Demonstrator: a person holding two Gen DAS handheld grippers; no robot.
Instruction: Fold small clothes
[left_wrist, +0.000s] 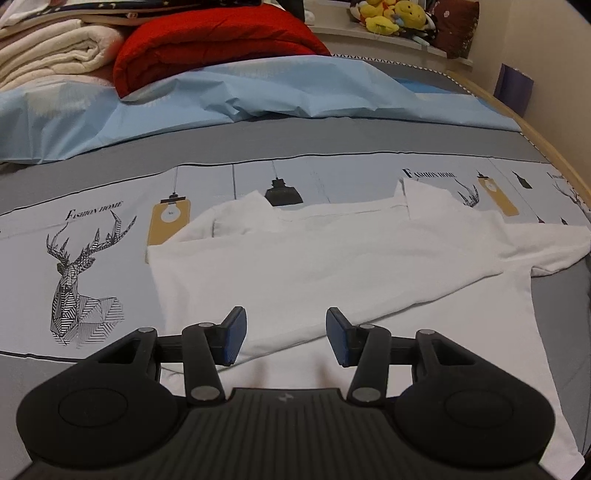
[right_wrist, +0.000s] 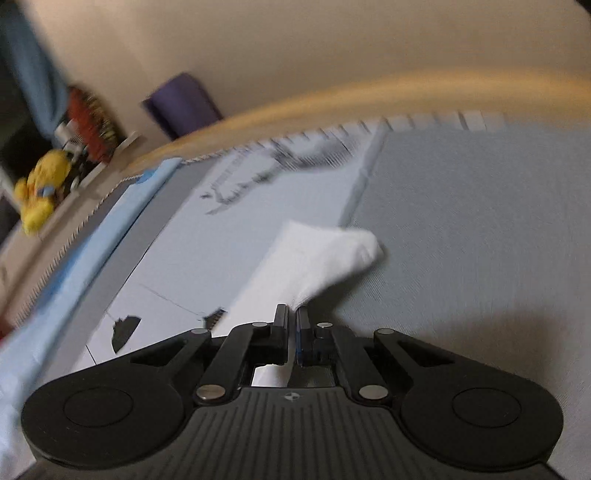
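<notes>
White shirt (left_wrist: 332, 258) is laid flat on the printed bedsheet (left_wrist: 92, 229), partly folded. Its long axis is seen running across the left wrist view, roughly parallel to the black stripe of the sheet. The collar edge is turned toward the crumpled blue cover (left_wrist: 221, 96); the hem side is nearest the camera. One sleeve is stretched out to the right of the shirt body, ending near the wooden bed frame (left_wrist: 554, 147). A diagonal fold line is seen across the lower half of the shirt.

Left gripper (left_wrist: 285, 338) is held released over the near hem, jaws apart, nothing clamped between the blue pads; whether the pads touch the cloth cannot be told.

Right gripper (right_wrist: 291, 317) is clenched on a bunch of white cloth (right_wrist: 314, 258), which fans out forward from the tips, pointing toward the bed frame (right_wrist: 332, 99). The right wrist view is motion-blurred.

Behind the shirt, past the blue cover, a red quilt (left_wrist: 214, 40) and cream blankets (left_wrist: 48, 51) are stacked.
</notes>
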